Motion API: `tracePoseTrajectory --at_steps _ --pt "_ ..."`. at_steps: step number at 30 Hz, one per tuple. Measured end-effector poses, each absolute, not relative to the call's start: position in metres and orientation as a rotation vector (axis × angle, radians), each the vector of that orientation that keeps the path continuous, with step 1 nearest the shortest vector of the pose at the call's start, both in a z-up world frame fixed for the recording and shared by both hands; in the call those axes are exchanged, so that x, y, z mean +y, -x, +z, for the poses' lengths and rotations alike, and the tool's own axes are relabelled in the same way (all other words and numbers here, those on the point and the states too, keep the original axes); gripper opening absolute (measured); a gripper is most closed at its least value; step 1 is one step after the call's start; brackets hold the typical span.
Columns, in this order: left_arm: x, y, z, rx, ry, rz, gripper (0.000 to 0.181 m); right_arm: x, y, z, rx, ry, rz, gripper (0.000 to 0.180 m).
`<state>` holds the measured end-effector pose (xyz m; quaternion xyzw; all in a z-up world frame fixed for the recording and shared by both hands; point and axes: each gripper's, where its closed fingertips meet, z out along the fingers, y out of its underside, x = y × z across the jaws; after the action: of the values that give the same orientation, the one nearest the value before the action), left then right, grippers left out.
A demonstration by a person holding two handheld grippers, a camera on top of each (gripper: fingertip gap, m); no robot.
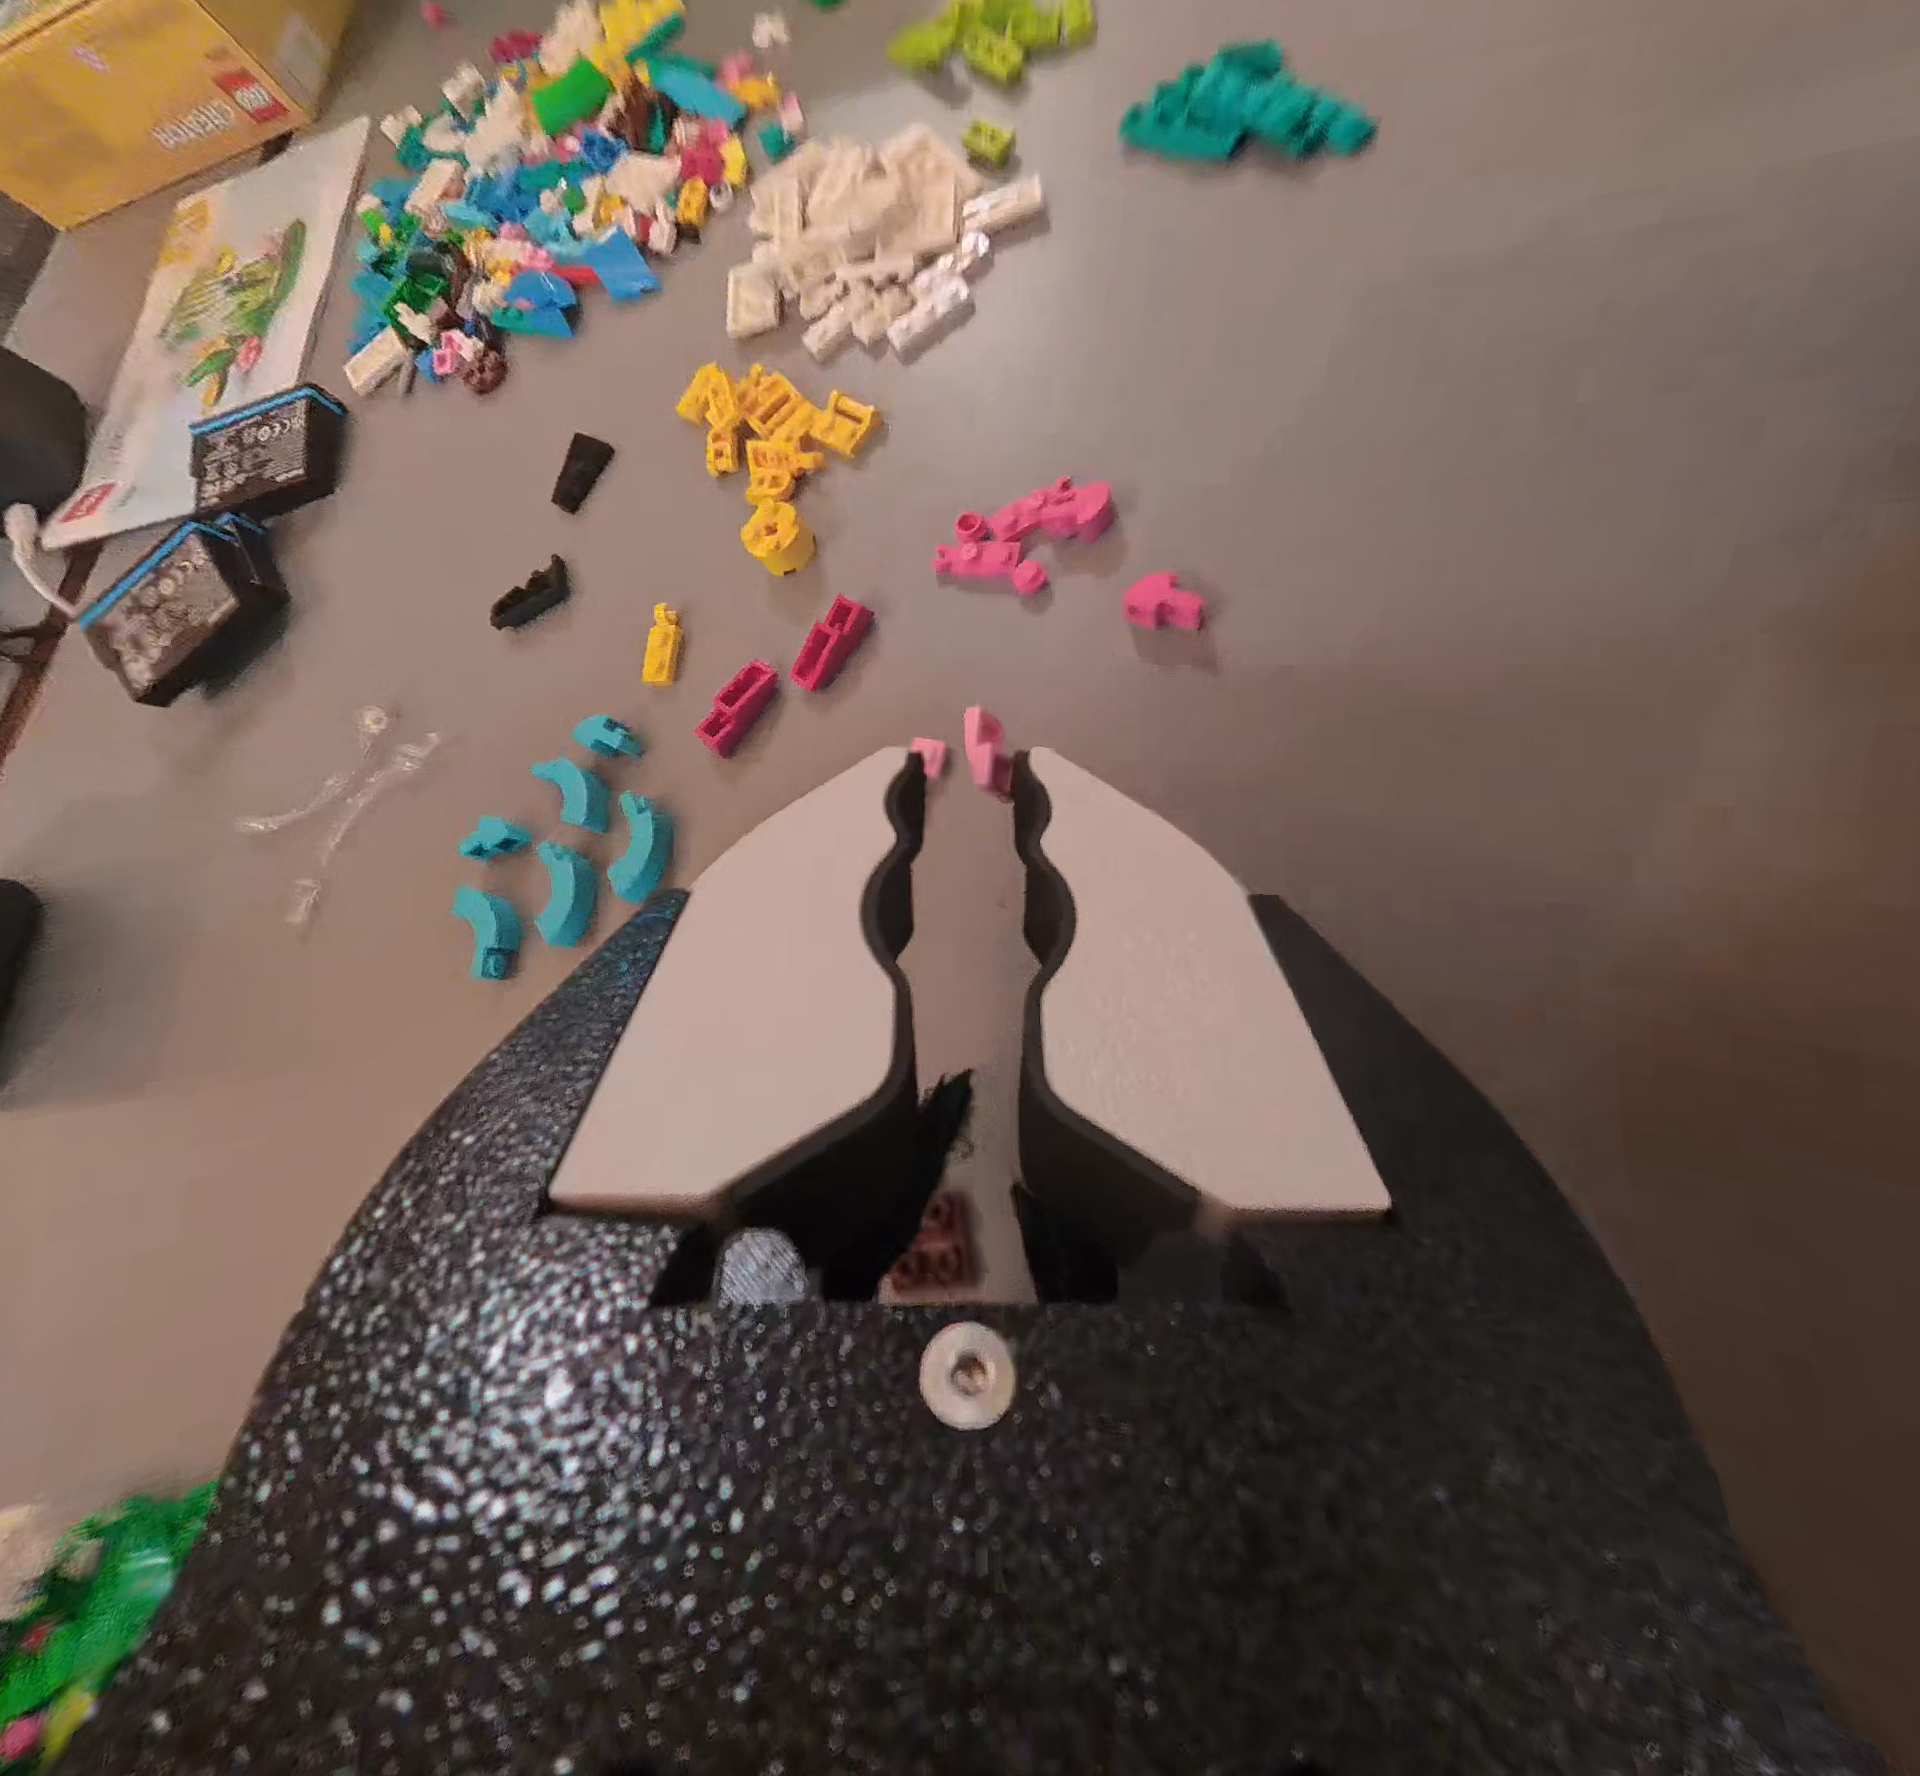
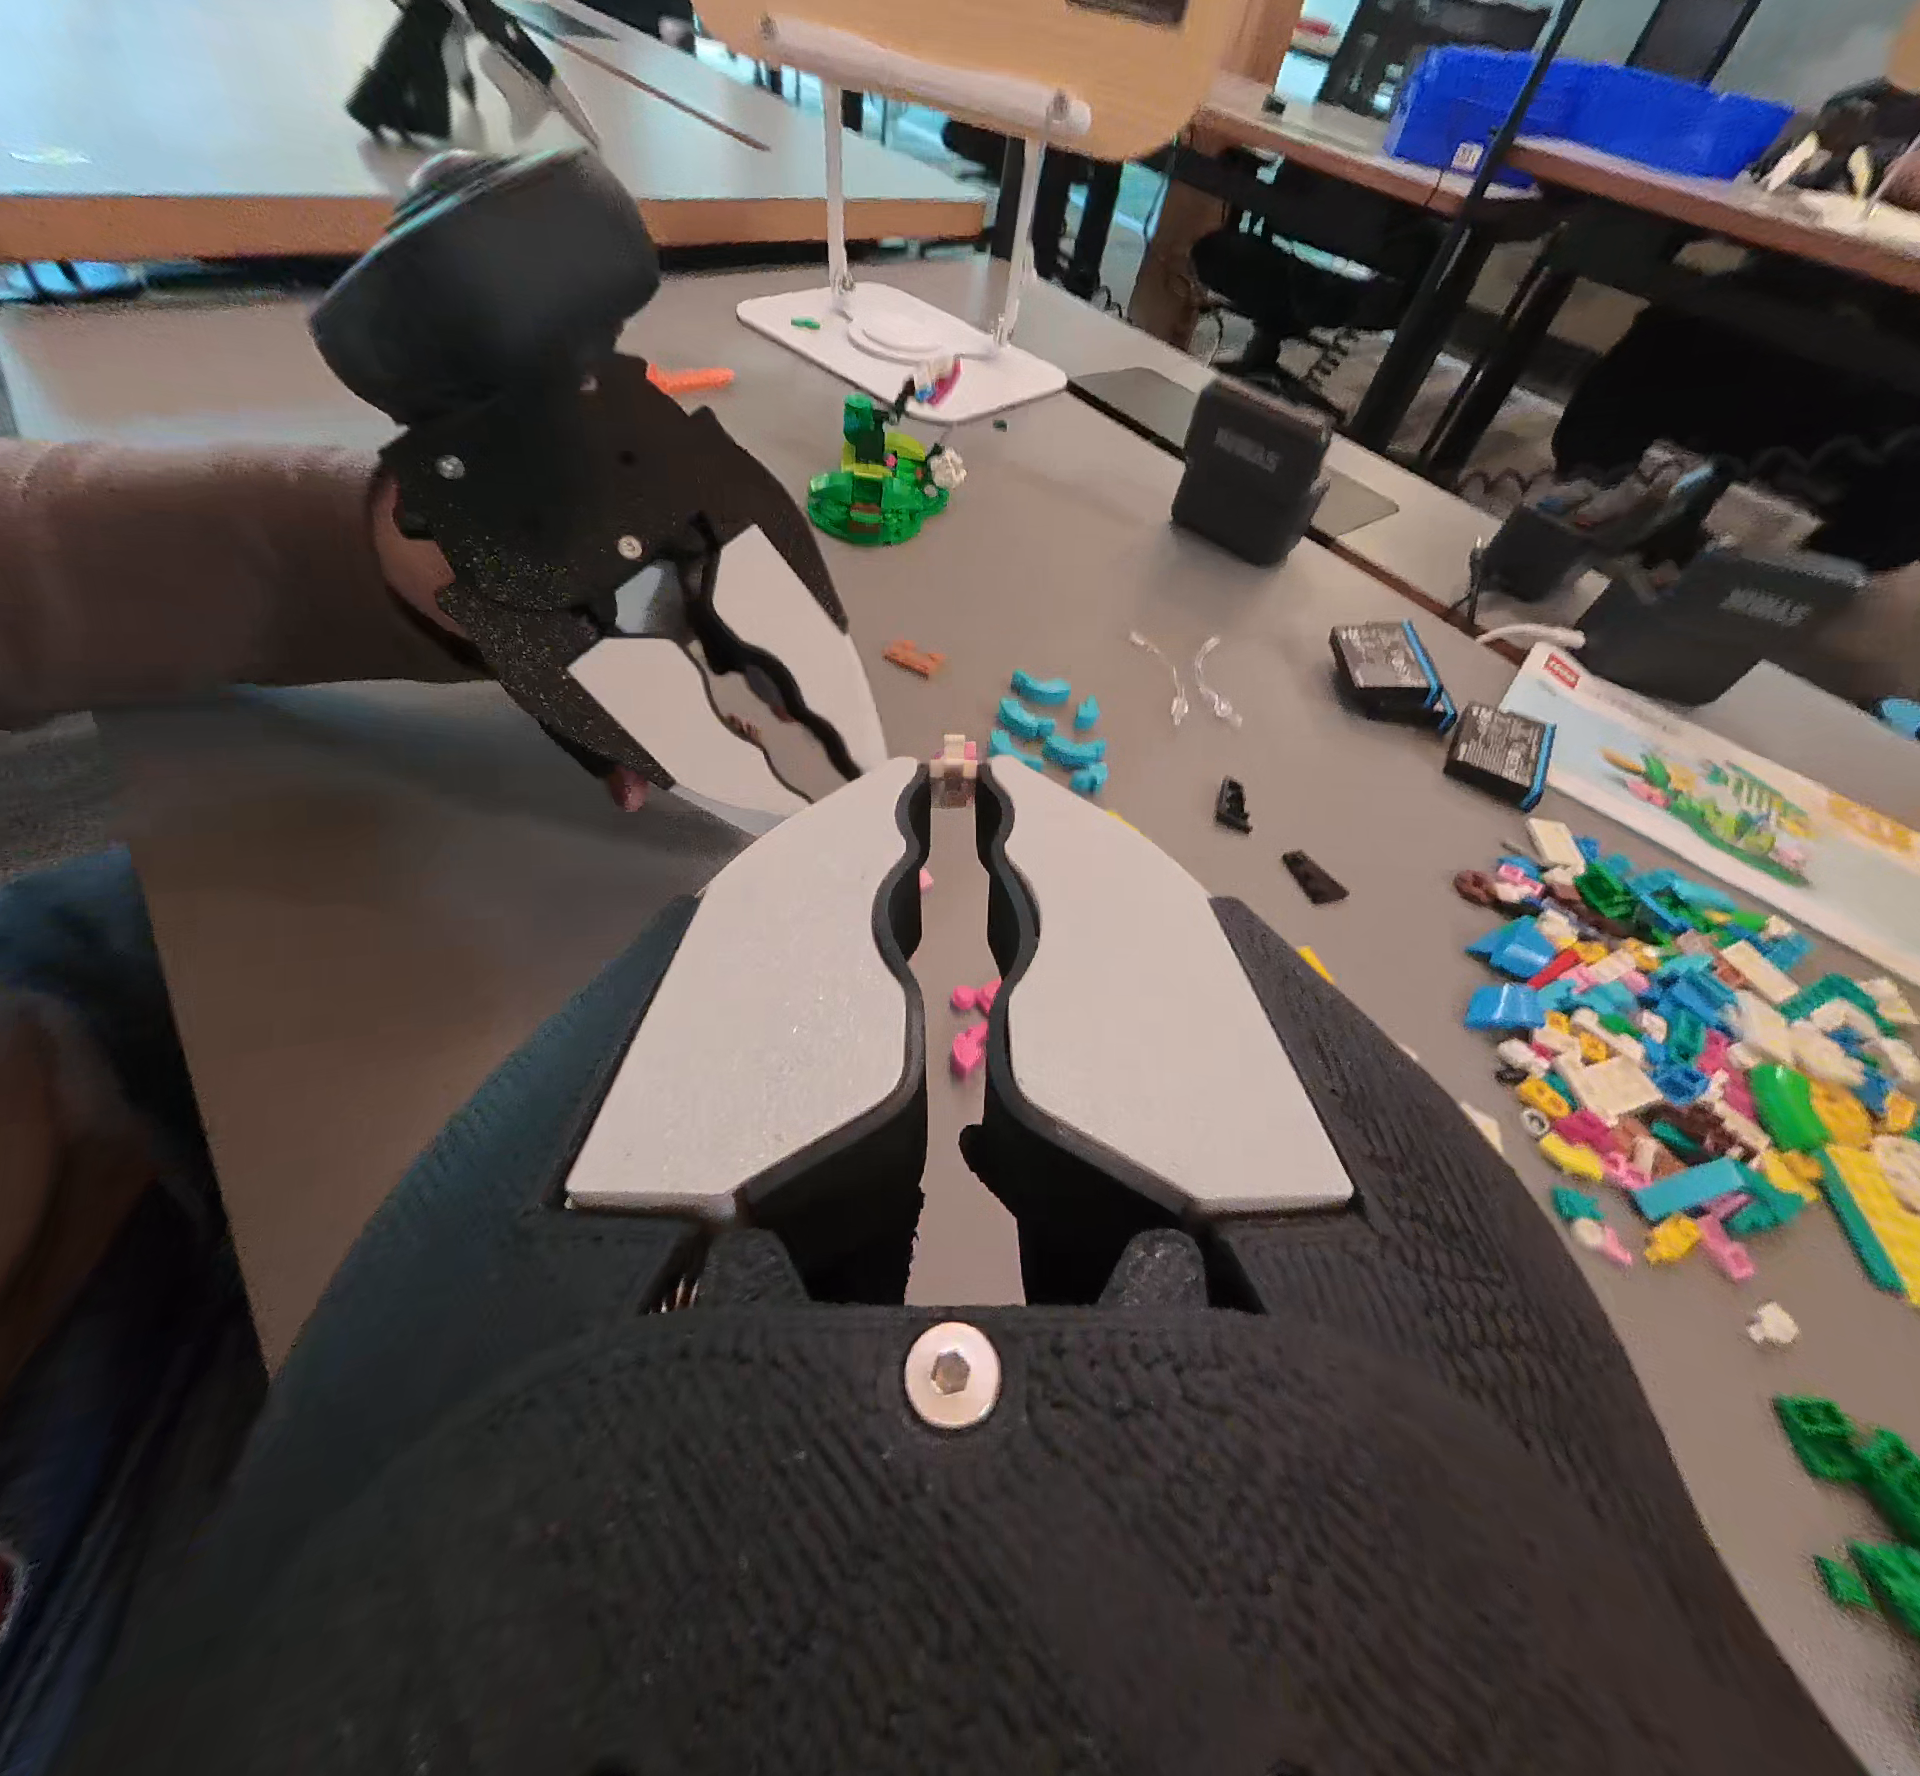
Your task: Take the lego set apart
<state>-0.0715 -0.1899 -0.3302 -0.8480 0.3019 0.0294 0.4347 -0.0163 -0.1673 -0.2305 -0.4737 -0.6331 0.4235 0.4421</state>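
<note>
Right wrist view: right hand-held gripper (image 2: 954, 776) pinches a small pink-and-brown piece (image 2: 953, 772); left hand-held gripper (image 1: 971, 758) gapes.

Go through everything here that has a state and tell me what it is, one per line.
left gripper: jaws slightly apart, light pink pieces at the tips, grip unclear
right gripper: shut on small tan and pink piece
green lego model: still assembled, upright on table
yellow lego box: closed
instruction booklet: closed, flat
</note>
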Motion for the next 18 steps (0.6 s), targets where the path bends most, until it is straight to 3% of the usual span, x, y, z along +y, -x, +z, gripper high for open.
tracePoseTrajectory --at_steps 9,18 --pt "-0.179 0.09 -0.352 0.785 2.208 0.269 0.037 -0.171 0.069 -0.311 -1.859 1.357 1.025 0.006" --pt "-0.224 0.086 -0.285 0.507 1.921 -0.124 0.034 -0.225 0.085 -0.272 -1.827 0.813 1.029 0.006"
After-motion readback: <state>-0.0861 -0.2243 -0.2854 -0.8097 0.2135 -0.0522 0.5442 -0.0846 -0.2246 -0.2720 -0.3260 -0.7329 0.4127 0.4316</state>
